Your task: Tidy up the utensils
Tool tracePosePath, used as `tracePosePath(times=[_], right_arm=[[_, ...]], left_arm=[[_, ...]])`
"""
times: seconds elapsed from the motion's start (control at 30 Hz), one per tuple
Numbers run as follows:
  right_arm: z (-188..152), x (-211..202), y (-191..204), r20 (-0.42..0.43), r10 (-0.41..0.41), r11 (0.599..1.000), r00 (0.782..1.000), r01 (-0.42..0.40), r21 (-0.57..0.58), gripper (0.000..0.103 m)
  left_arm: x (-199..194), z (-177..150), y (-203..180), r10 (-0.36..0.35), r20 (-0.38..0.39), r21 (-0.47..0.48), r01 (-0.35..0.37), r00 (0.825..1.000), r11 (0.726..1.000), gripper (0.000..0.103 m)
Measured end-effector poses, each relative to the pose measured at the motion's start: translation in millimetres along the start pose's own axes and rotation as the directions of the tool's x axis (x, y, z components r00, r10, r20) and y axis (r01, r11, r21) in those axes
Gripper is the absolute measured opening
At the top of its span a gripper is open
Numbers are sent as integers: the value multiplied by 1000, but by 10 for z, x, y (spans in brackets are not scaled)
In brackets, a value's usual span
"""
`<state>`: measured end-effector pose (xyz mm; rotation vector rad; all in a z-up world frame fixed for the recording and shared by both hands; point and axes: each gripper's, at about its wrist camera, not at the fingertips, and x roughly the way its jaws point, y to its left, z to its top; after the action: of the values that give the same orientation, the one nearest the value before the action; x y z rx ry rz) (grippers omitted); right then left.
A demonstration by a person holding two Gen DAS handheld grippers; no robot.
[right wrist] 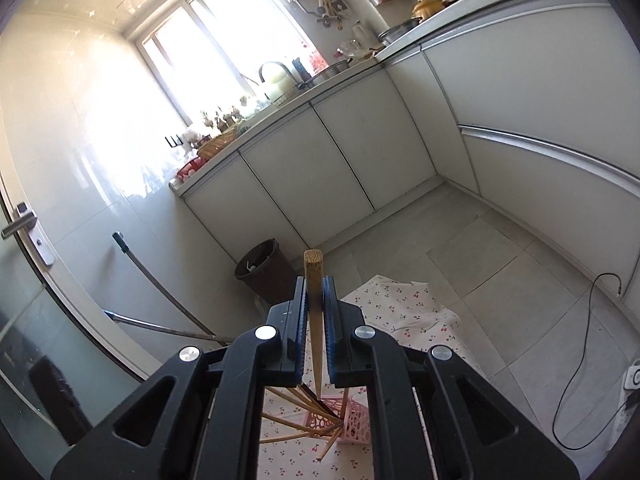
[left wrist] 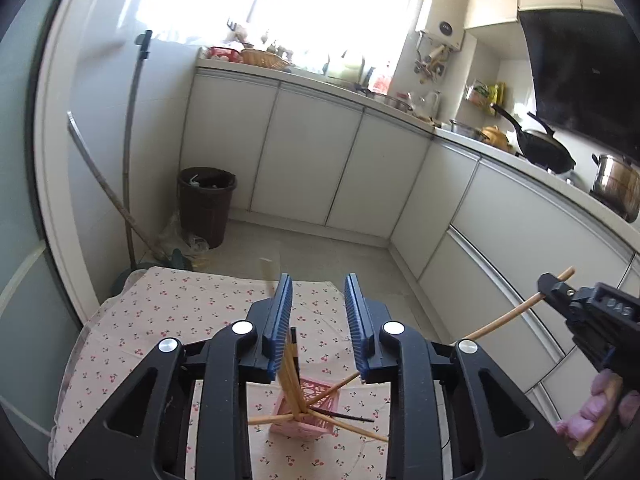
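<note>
Right hand-held gripper (right wrist: 315, 304) clamped on one chopstick (right wrist: 314, 280), tip aimed down toward the pink holder (left wrist: 308, 408) on the near worktop (left wrist: 160, 312) for insertion; left hand-held gripper (left wrist: 319, 312) open, empty, hovering above.

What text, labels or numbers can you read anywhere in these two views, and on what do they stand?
No text reads clearly in either view.
Right gripper body: raised characters in the left wrist view, too blurred to quote.
Water heater on the wall: a round dial or badge, nothing legible.
Packets on the wall shelf: printed colours only, too small to read.
Pink holder and cherry-print cloth: patterns only, no words.
</note>
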<state>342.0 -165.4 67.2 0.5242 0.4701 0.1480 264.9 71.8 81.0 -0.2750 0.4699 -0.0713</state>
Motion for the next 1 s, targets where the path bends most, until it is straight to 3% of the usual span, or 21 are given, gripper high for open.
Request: tracePosePath(times=[0.5, 0.6, 0.67, 0.73, 0.8, 0.87, 0.9, 0.93, 1.0], right_arm=[[-256, 469, 174, -59, -38, 999, 998, 36, -41, 8], [-193, 392, 184, -37, -23, 999, 999, 22, -28, 8], [-139, 305, 179, -17, -9, 1000, 1000, 9, -16, 8], [-92, 219, 182, 3, 5, 1000, 1000, -5, -5, 8], [-40, 103, 192, 30, 22, 1000, 999, -22, 1, 8], [9, 4, 192, 53, 38, 999, 998, -38, 8, 8], [21, -31, 188, 60, 44, 999, 997, -45, 12, 8], [31, -56, 190, 66, 50, 999, 997, -51, 14, 8], [52, -86, 189, 73, 58, 998, 996, -59, 15, 8]], left_arm=[[-87, 96, 451, 50, -27, -106, -53, 998, 993, 36], [-203, 231, 766, 97, -4, -174, -96, 995, 980, 41], [-214, 289, 1047, 158, -26, -235, -159, 987, 959, 58], [-68, 263, 1353, 216, -107, -285, -238, 970, 929, 67], [280, 147, 1636, 237, -253, -305, -310, 938, 900, 68], [757, -69, 1866, 210, -400, -320, -350, 892, 880, 68], [1038, -214, 1959, 187, -475, -321, -368, 860, 873, 68], [1285, -358, 2036, 170, -524, -331, -383, 835, 863, 68], [1632, -533, 2106, 183, -564, -316, -415, 805, 853, 68]])
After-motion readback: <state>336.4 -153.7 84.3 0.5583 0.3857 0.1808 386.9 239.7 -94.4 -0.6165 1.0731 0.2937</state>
